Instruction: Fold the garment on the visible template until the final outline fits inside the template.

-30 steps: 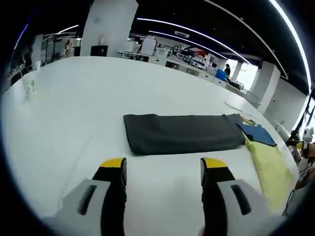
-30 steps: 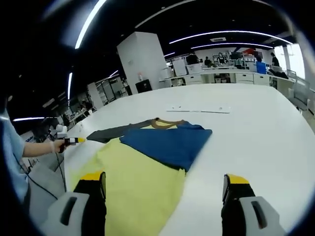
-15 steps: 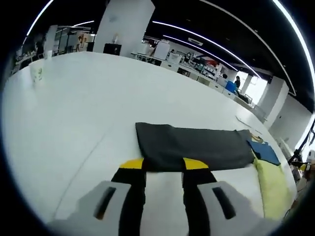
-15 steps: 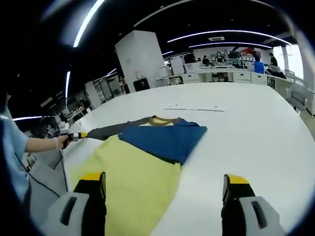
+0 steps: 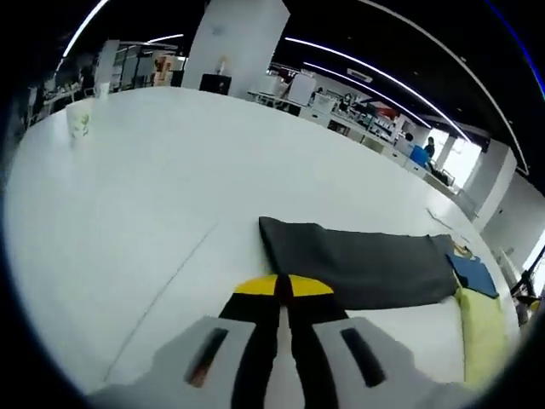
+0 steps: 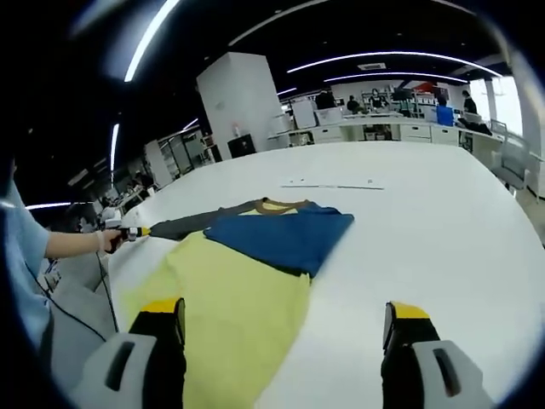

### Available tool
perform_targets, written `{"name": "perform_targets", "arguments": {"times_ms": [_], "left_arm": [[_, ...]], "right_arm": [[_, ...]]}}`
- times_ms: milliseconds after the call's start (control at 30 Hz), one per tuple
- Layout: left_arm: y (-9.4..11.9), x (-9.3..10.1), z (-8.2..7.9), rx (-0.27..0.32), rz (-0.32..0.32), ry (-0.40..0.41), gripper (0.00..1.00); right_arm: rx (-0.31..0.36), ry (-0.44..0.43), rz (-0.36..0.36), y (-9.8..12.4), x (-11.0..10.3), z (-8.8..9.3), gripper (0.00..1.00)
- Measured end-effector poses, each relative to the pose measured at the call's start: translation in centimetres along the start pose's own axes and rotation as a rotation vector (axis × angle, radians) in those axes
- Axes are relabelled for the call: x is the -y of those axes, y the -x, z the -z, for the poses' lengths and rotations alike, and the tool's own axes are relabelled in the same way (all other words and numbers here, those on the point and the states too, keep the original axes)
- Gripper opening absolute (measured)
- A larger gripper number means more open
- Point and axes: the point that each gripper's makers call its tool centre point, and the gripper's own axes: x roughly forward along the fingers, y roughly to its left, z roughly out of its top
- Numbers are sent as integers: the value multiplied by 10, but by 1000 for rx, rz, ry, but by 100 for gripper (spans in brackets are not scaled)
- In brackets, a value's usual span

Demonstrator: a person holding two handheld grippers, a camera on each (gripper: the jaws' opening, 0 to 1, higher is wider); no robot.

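Stretching across nearly everything in sight is a big white table (image 5: 153,196), and the garment (image 6: 247,281) is lying flat on it, so I am placing everything else from that garment. It is showing three colours: a yellow body (image 6: 230,315) is spreading toward the right gripper (image 6: 283,328), a blue panel (image 6: 285,239) is lying over the yellow part on the side away from that gripper, and a long dark grey sleeve (image 5: 362,271) is reaching out to the left.

The left gripper (image 5: 283,288) is sitting at the near long edge of that grey sleeve, its yellow-tipped jaws pressed together; whether any cloth is caught between them I cannot tell. A person's hand (image 6: 109,240) is gripping its handle.

The right gripper is hovering at the yellow end, jaws spread wide, one jaw over the yellow cloth and the other over bare table.

A thin white strip (image 6: 332,183) is lying beyond the collar, and a paper cup (image 5: 79,125) is standing well apart from the sleeve.
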Motion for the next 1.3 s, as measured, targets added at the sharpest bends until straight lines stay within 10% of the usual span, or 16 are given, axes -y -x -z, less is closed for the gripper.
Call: {"name": "perform_targets", "arguments": {"times_ms": [133,667,1300], "left_arm": [[0,13,-11,24,34,127,0],[14,124,-69,76,260,76,0],[7,260,-94,62,469,12,0]], "right_arm": [[7,-8,-2,1,0,2,97],[64,-17,-67,-5,-9,0,96],[49,-2,-135,4,-11,9,100]]}}
